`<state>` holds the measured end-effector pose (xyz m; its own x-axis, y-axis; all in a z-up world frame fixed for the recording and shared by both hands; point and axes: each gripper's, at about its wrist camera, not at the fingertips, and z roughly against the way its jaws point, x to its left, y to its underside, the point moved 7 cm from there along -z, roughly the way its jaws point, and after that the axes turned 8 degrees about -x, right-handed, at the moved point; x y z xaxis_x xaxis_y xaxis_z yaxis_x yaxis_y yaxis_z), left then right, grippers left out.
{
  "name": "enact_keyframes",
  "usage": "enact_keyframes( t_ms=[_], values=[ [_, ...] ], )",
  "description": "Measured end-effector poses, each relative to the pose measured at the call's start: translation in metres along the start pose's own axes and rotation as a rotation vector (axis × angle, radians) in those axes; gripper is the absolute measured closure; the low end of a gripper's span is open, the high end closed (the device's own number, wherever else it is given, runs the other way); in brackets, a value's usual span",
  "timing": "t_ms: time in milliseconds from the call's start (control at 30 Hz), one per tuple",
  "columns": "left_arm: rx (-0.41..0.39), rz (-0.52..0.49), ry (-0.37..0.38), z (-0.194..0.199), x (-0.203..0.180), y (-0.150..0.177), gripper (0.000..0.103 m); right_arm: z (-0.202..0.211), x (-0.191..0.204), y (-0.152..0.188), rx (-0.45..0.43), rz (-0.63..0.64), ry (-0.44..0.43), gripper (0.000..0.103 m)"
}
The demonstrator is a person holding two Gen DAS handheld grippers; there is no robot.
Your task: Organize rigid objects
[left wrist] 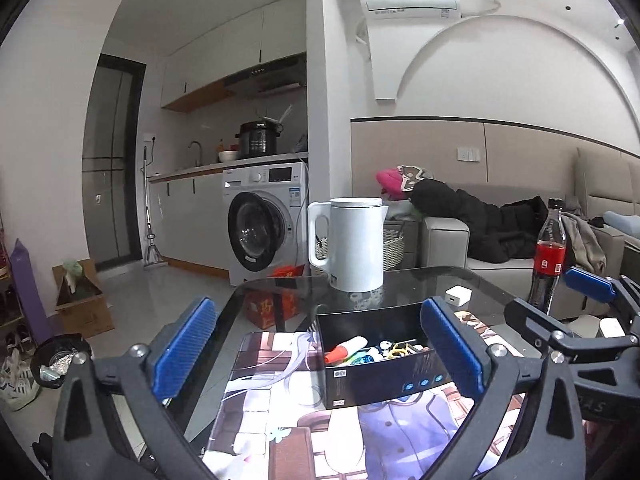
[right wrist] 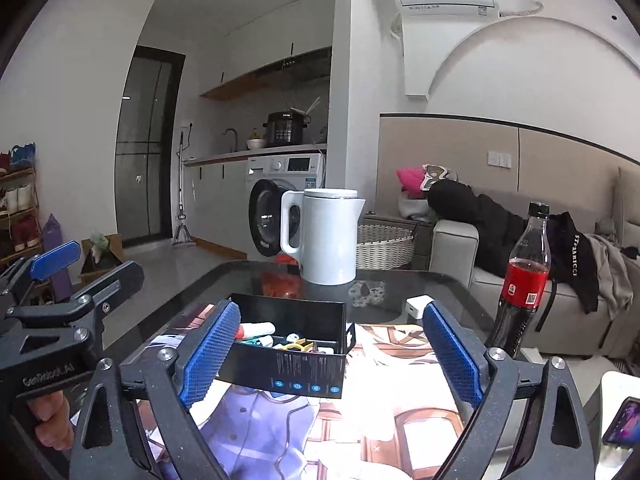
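An open black box (left wrist: 380, 376) stands on a printed mat (left wrist: 280, 412) on the glass table. It holds several small items, among them a white and orange marker (left wrist: 346, 349) and a yellow ring (left wrist: 398, 349). My left gripper (left wrist: 320, 354) is open and empty, held above the mat with the box between its blue pads (left wrist: 186, 346). My right gripper (right wrist: 332, 354) is open and empty, just in front of the box (right wrist: 296, 372); its left pad (right wrist: 210, 354) overlaps the box's left end. Each gripper shows at the edge of the other's view.
A white kettle (left wrist: 354, 244) stands at the table's far side, also in the right wrist view (right wrist: 326, 236). A cola bottle (right wrist: 520, 280) stands at the right. A white charger cube (left wrist: 457, 295) lies behind the box. A phone (right wrist: 622, 420) lies at the far right. A sofa is beyond.
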<state>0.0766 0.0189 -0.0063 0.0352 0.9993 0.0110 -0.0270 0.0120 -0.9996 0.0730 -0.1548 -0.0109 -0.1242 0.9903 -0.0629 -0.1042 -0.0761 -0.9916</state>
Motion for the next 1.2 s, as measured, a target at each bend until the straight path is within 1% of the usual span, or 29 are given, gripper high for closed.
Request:
enact_keyframes(
  t_ms=[167, 267, 600, 1200],
  values=[
    [-0.008, -0.008, -0.014, 0.0009, -0.0022, 0.0012, 0.0, -0.0026, 0.0017, 0.003, 0.012, 0.007, -0.008, 0.007],
    [-0.001, -0.004, -0.005, 0.0002, -0.003, 0.0021, 0.0, -0.0044, -0.0004, 0.0042, 0.017, 0.006, -0.003, 0.007],
    [-0.004, -0.003, -0.007, 0.001, -0.0044, 0.0001, 0.0, -0.0052, -0.0016, 0.0039, 0.014, 0.007, 0.008, 0.007],
    [0.015, 0.011, -0.013, -0.0019, -0.003, 0.0002, 0.0, -0.0076, -0.0058, 0.0051, 0.021, -0.004, 0.028, 0.006]
  ],
)
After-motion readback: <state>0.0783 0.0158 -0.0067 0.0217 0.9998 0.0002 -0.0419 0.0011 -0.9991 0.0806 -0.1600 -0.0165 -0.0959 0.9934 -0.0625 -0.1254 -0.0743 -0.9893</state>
